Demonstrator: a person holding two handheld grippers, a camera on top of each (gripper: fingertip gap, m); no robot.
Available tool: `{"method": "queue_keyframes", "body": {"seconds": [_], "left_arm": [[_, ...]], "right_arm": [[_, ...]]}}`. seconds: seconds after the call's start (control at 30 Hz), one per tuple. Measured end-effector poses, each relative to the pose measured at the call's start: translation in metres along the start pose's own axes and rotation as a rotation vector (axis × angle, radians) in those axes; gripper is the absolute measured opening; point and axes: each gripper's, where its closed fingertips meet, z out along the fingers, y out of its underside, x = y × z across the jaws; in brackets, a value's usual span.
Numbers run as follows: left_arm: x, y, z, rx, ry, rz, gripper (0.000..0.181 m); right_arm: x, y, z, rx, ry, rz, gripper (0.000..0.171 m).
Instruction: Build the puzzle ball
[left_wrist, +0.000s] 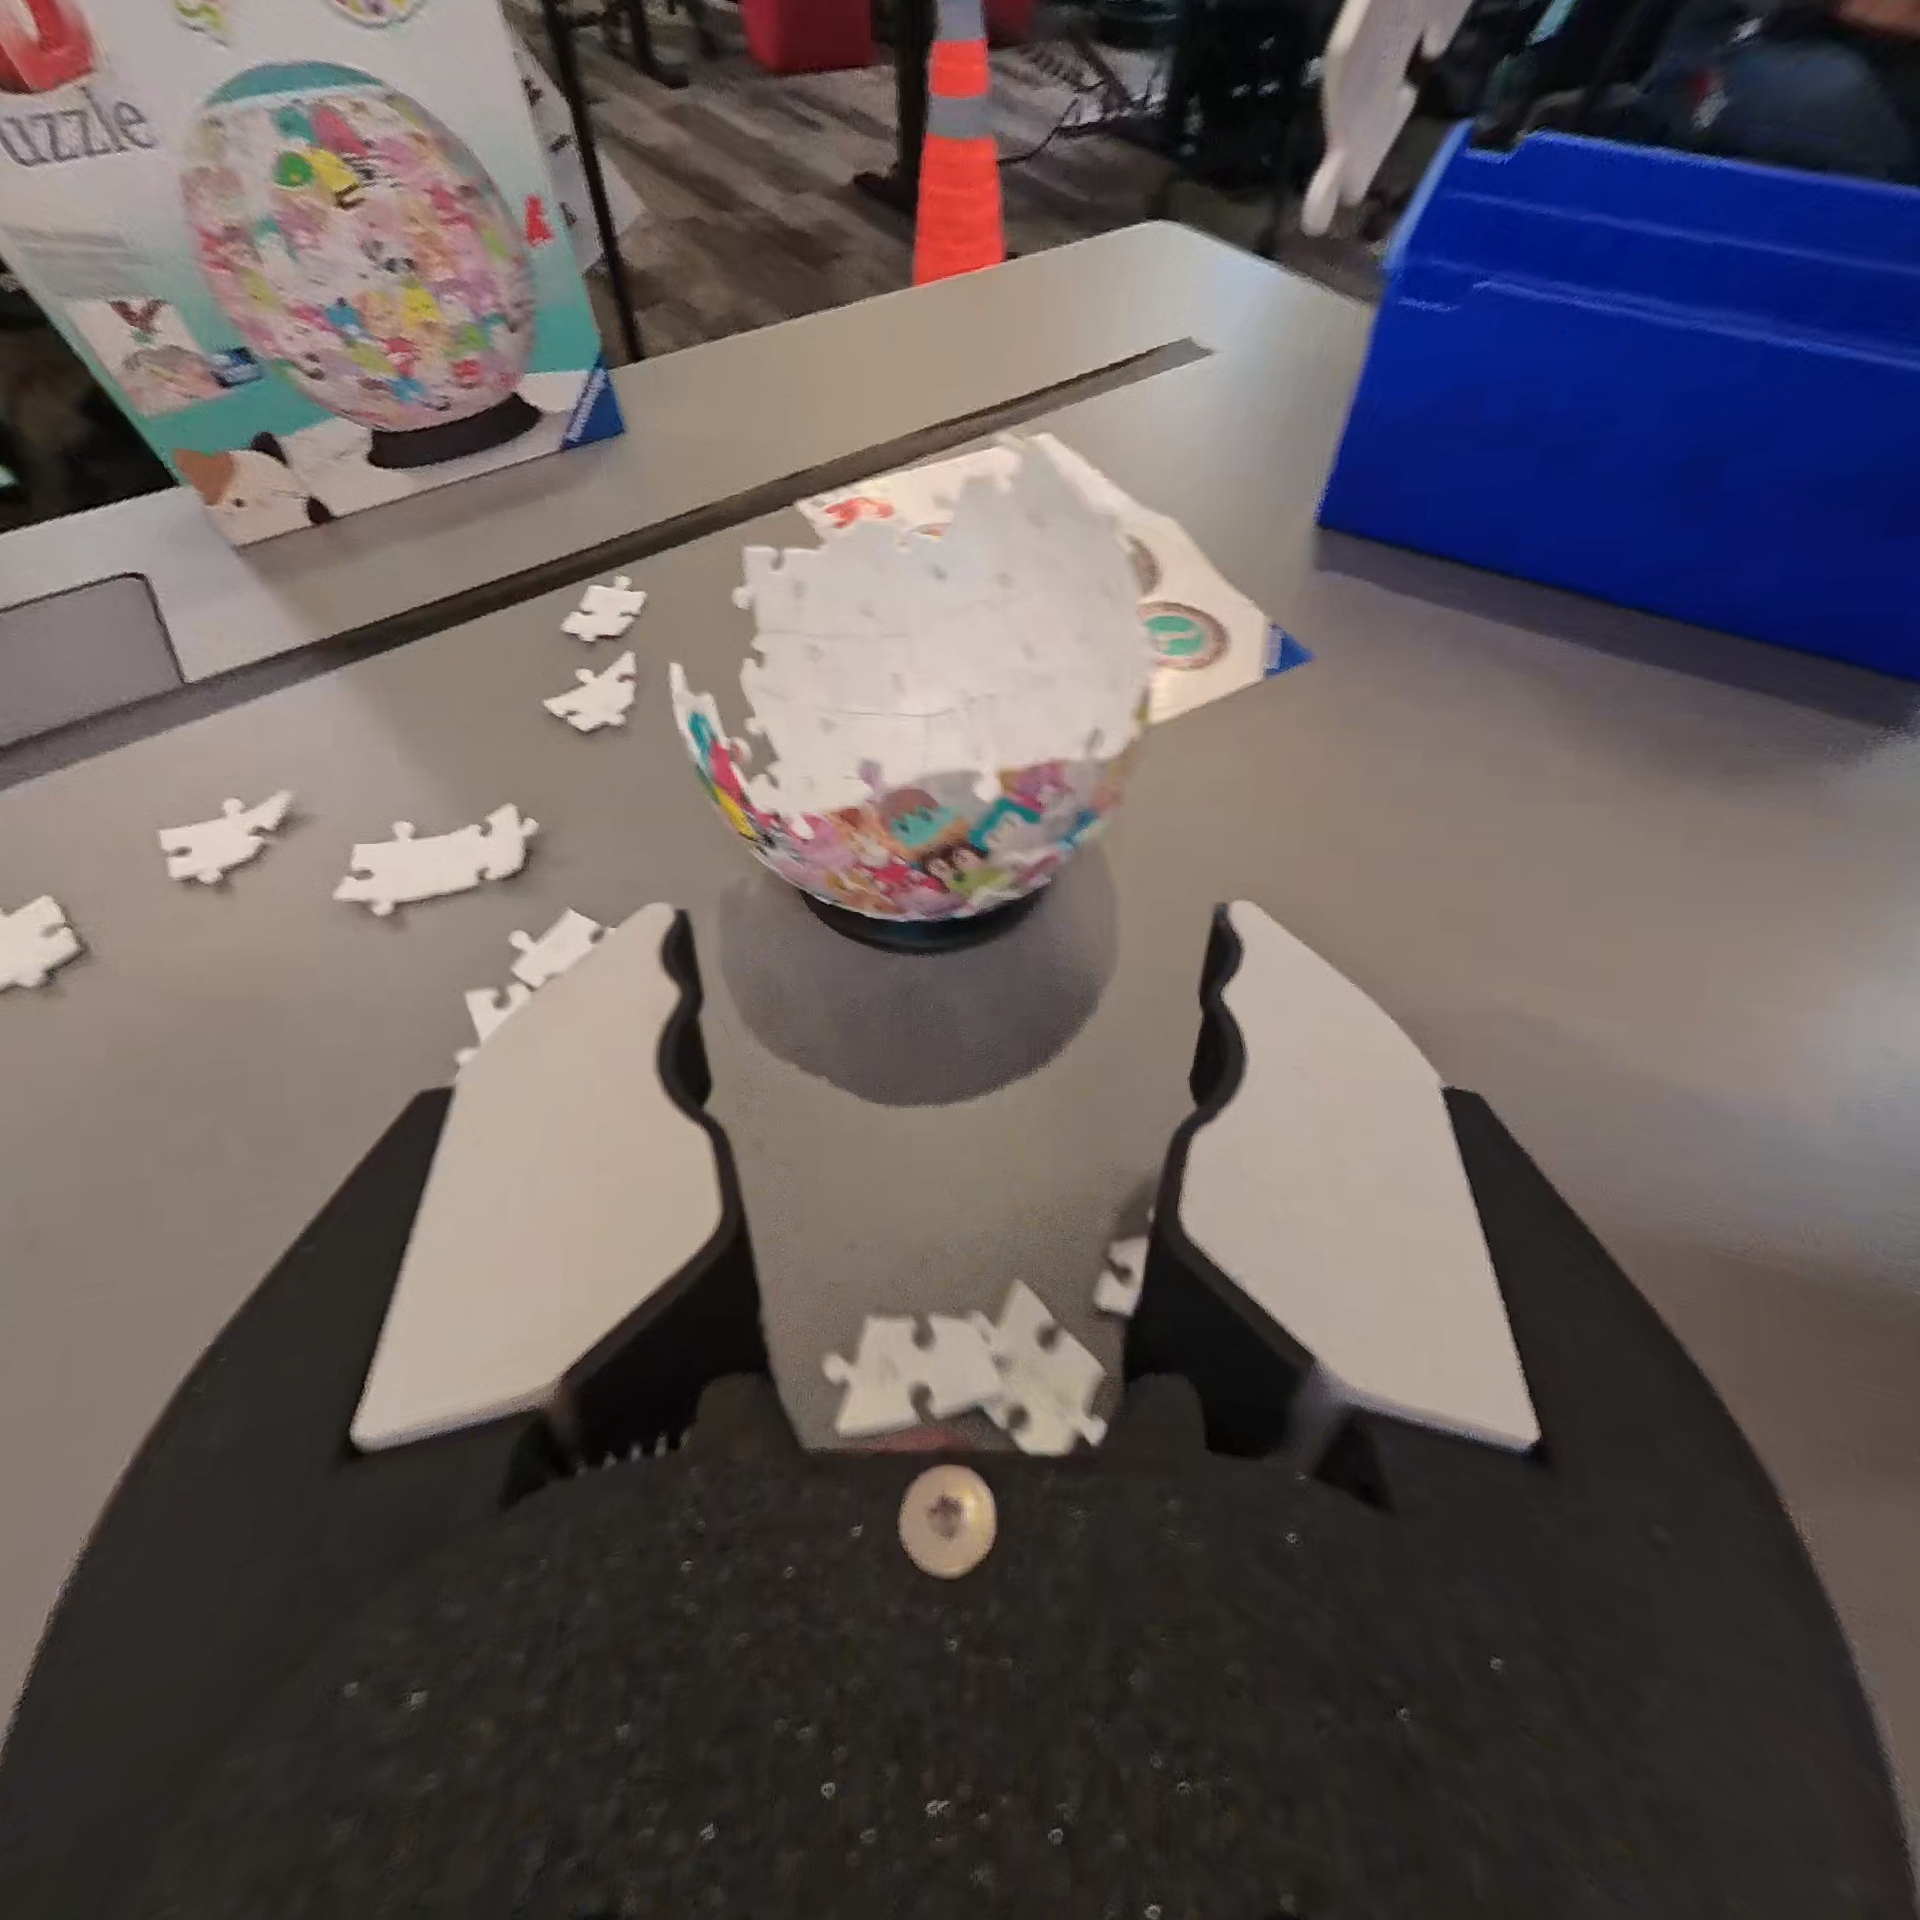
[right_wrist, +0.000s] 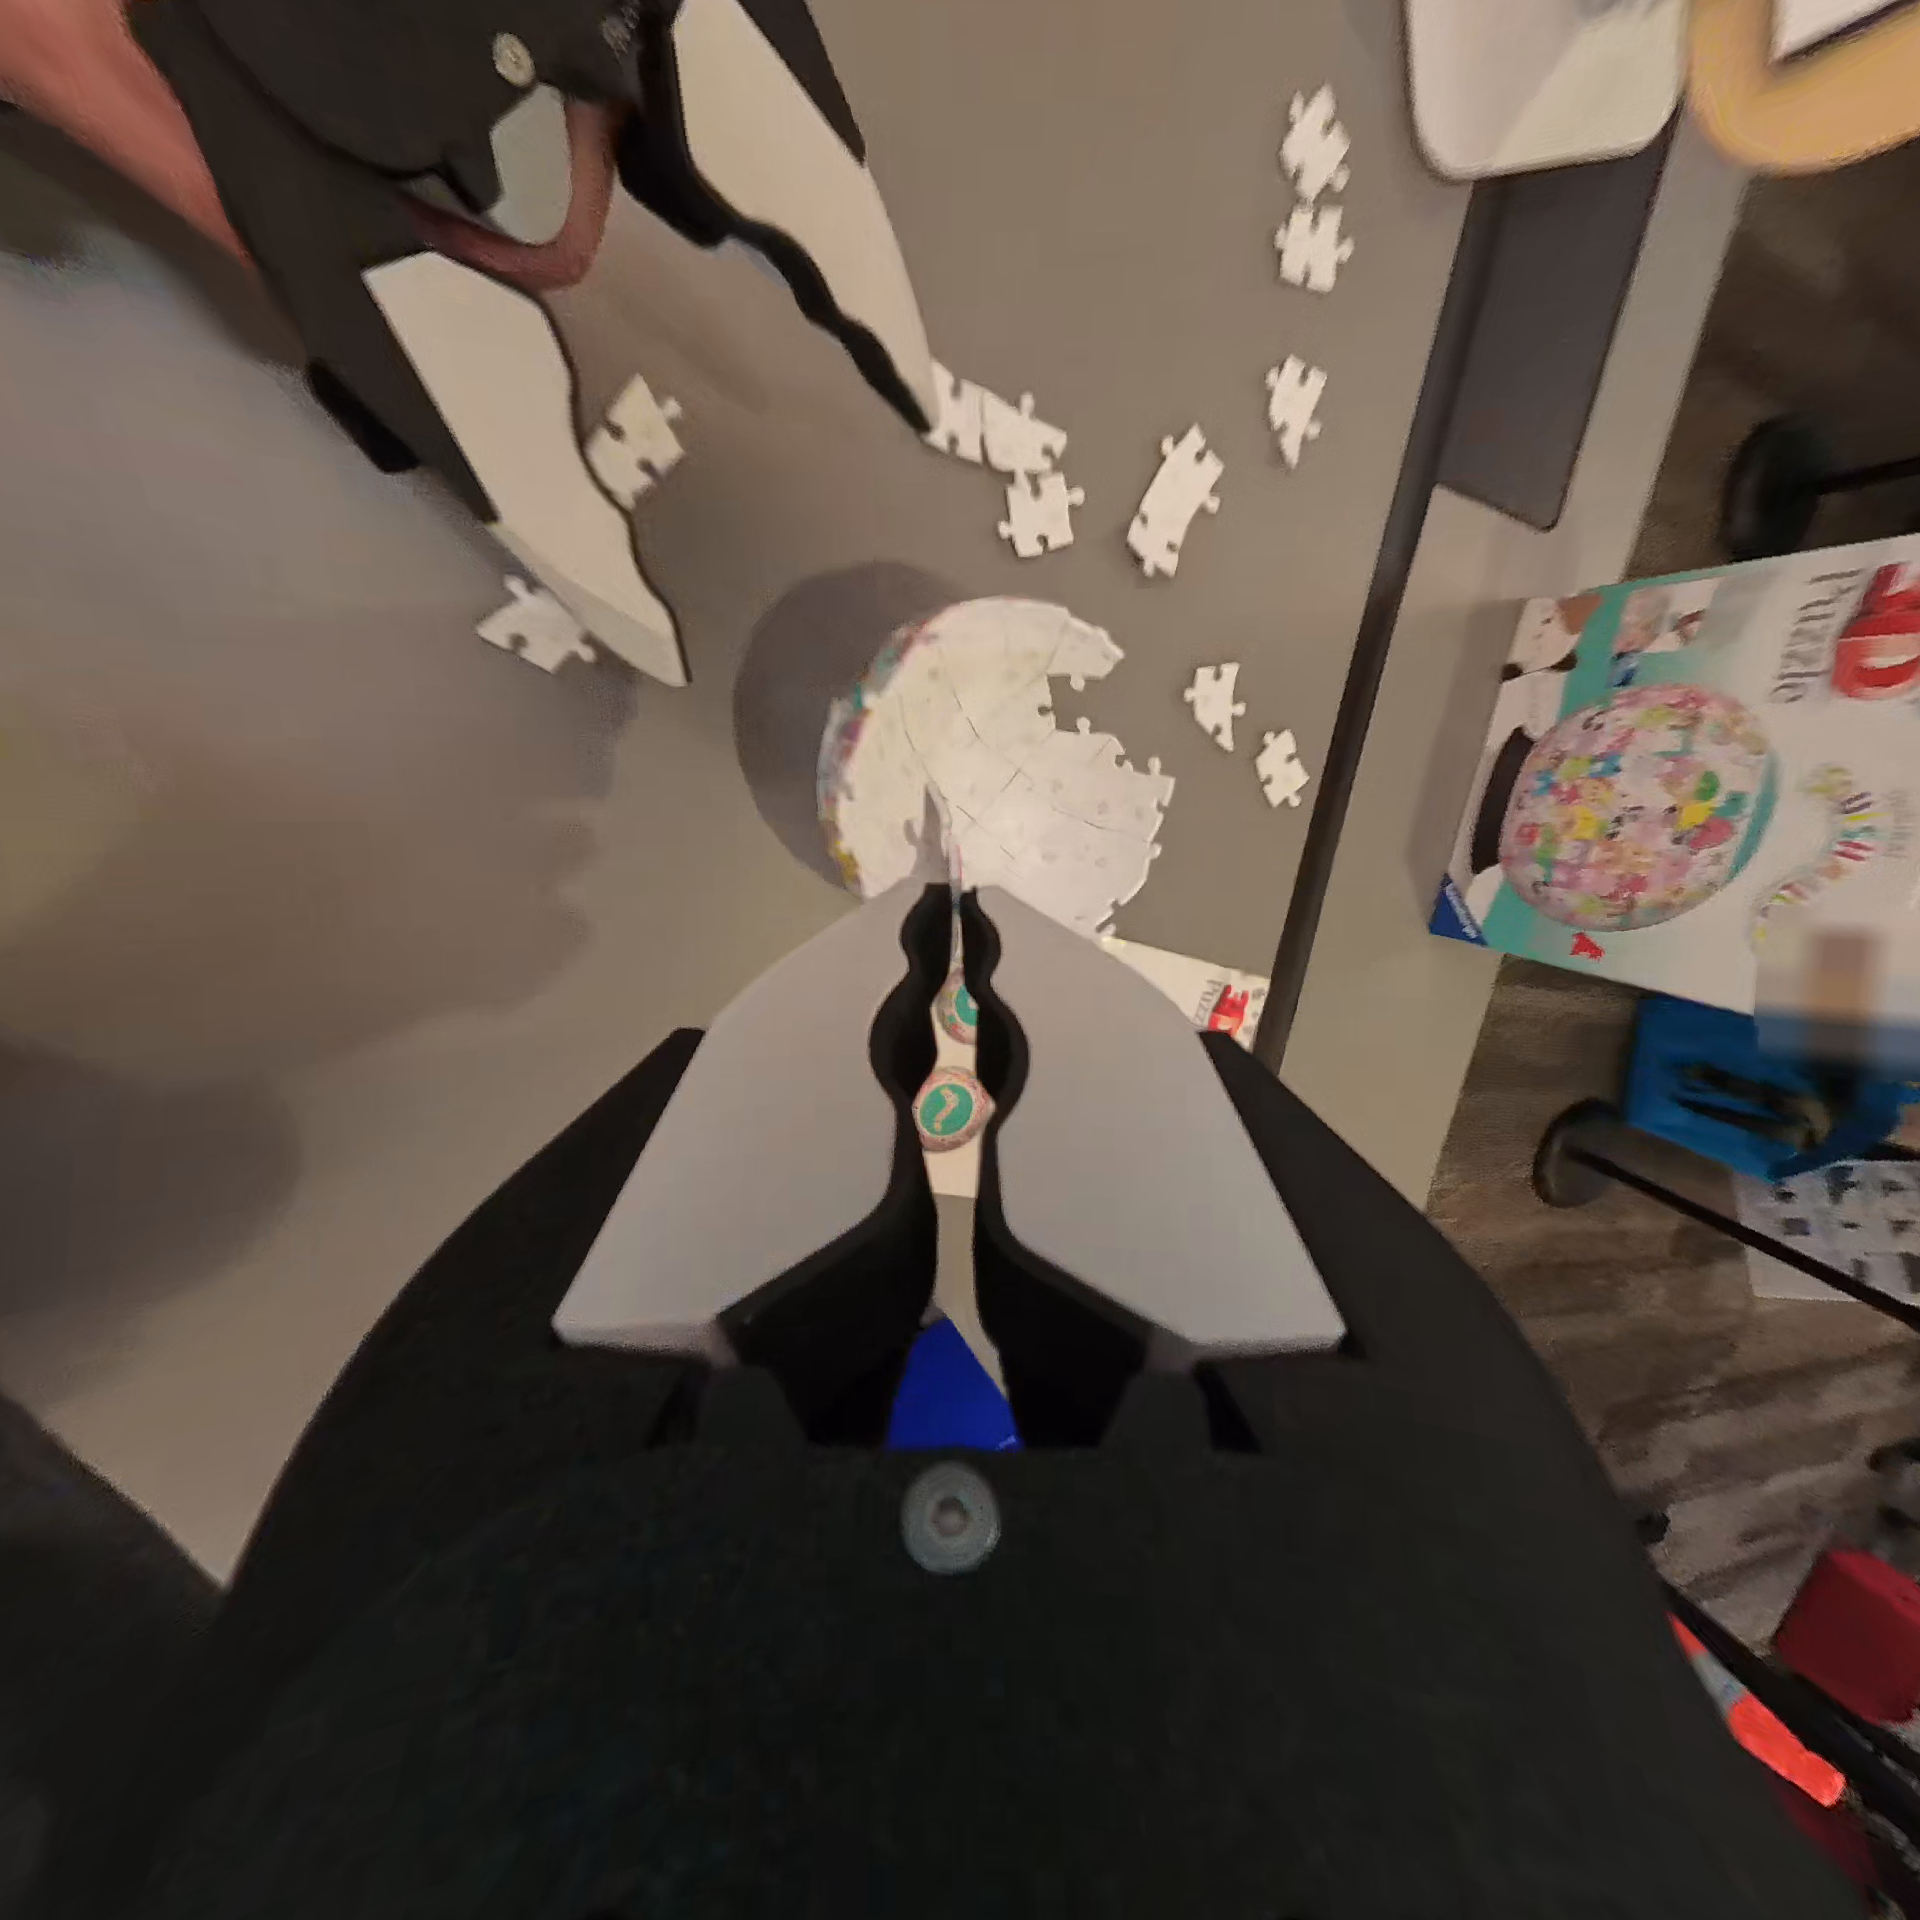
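Puzzle ball (left_wrist: 914, 717): part-built shell on its dark stand, mid-worktop, top gaping. Right gripper (right_wrist: 954, 899): fingers clenched on a thin piece (right_wrist: 952, 868), edge-on above the shell. Left gripper (left_wrist: 945, 935): fingers spread, empty. Risk: hard pressing could buckle the unsupported rim or tip the ball.

The left tool (left_wrist: 945, 935) has its two fingers spread wide apart, with nothing between them. The right tool (right_wrist: 956, 894) has its fingers pressed almost together at the tips, pinching a thin puzzle piece (right_wrist: 953, 868) edge-on.
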Motion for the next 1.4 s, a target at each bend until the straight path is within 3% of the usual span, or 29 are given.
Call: {"method": "queue_keyframes", "body": {"seconds": [0.1, 0.33, 0.83, 1.03, 1.23, 1.4], "left_arm": [[-0.013, -0.001, 0.024, -0.019, 0.004, 0.013, 0.1], [-0.006, 0.002, 0.044, 0.042, 0.246, -0.07, 0.1], [-0.031, 0.014, 0.069, -0.018, 0.4, -0.093, 0.105], [-0.037, 0.014, 0.072, -0.035, 0.431, -0.041, 0.106], [-0.037, 0.012, 0.061, -0.021, 0.526, -0.024, 0.098], [-0.057, -0.016, 0.05, 0.072, 0.646, -0.128, 0.06]], "right_arm": [[0.03, 0.015, 0.034, -0.086, -0.067, 0.009, 0.002], [0.06, 0.026, 0.101, -0.204, -0.217, -0.077, 0.002], [0.054, 0.018, 0.145, -0.177, -0.273, -0.265, 0.002], [0.064, 0.027, 0.157, -0.222, -0.28, -0.228, 0.002], [0.063, 0.032, 0.167, -0.3, -0.298, -0.211, 0.002], [0.058, 0.023, 0.171, -0.253, -0.314, -0.237, 0.002]]}}
